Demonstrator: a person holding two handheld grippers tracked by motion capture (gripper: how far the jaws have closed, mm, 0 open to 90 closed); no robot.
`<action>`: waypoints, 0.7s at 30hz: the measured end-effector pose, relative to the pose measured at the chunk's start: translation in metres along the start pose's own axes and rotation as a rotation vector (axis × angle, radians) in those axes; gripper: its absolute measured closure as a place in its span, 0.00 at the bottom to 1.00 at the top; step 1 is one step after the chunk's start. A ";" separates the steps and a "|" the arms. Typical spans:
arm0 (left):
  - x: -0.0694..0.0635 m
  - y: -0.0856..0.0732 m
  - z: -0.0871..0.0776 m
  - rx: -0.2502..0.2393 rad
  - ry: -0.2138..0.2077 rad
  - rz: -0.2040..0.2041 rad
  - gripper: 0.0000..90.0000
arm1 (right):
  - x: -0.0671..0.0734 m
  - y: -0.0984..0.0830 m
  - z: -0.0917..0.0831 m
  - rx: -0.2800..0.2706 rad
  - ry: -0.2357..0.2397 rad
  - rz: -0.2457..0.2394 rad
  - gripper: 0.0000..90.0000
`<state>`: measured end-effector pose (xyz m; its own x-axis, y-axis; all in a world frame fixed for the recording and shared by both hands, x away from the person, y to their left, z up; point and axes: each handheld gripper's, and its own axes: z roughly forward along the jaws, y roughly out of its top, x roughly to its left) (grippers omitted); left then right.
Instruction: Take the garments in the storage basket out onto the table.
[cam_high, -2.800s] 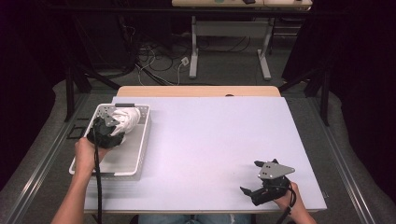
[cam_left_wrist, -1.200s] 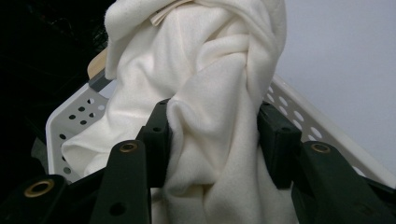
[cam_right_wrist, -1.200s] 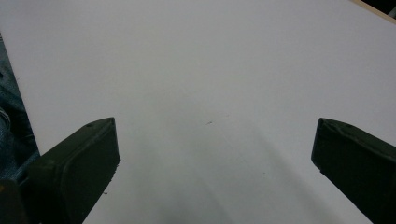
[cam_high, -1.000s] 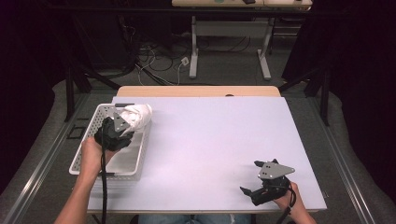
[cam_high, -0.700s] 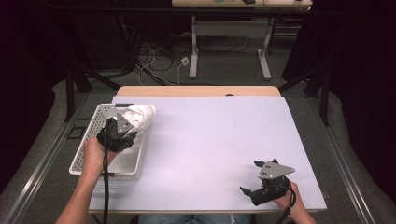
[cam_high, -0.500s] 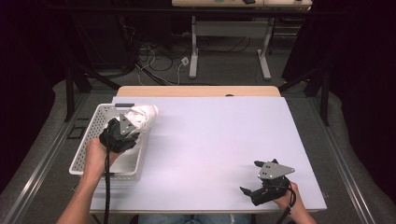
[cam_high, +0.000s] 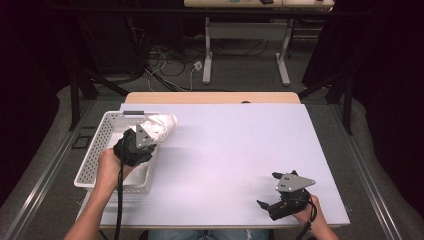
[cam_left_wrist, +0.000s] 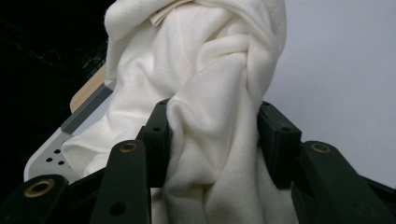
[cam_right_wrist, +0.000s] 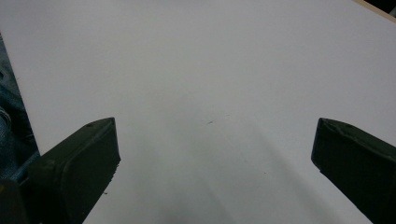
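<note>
A bunched white cloth (cam_high: 161, 126) hangs over the far right corner of the white perforated basket (cam_high: 95, 157) at the table's left. My left gripper (cam_high: 145, 134) is shut on the cloth; in the left gripper view its black jaws squeeze a thick fold of the cloth (cam_left_wrist: 212, 93) between them, at my left gripper (cam_left_wrist: 212, 140). My right gripper (cam_high: 267, 202) rests near the table's front right edge, its jaws wide apart with nothing between them. In the right gripper view my right gripper (cam_right_wrist: 215, 149) faces bare white tabletop.
The white tabletop (cam_high: 230, 150) stretches between the basket and the right hand. A wooden strip (cam_high: 212, 97) runs along the table's far edge. Beyond it stand desk legs (cam_high: 207, 55) and loose cables (cam_high: 165, 55) on the floor.
The left gripper has carried the cloth toward the right, from over the basket's far end to its right corner. The right gripper has stayed still.
</note>
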<state>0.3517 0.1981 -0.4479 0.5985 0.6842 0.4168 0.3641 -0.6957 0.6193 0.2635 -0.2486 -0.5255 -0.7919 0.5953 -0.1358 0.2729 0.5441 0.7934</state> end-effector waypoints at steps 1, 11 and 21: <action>-0.002 0.000 0.001 -0.002 -0.004 -0.003 0.60 | 0.000 0.000 0.000 0.000 -0.002 0.000 0.01; -0.011 0.006 0.002 -0.006 -0.018 0.029 0.60 | 0.000 0.000 0.000 0.000 0.001 -0.003 0.01; -0.019 0.011 0.002 -0.017 -0.026 0.056 0.60 | 0.000 0.000 0.000 0.002 0.002 -0.001 0.01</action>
<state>0.3457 0.1770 -0.4499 0.6361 0.6383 0.4335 0.3178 -0.7288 0.6065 0.2633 -0.2482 -0.5256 -0.7929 0.5941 -0.1353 0.2737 0.5457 0.7920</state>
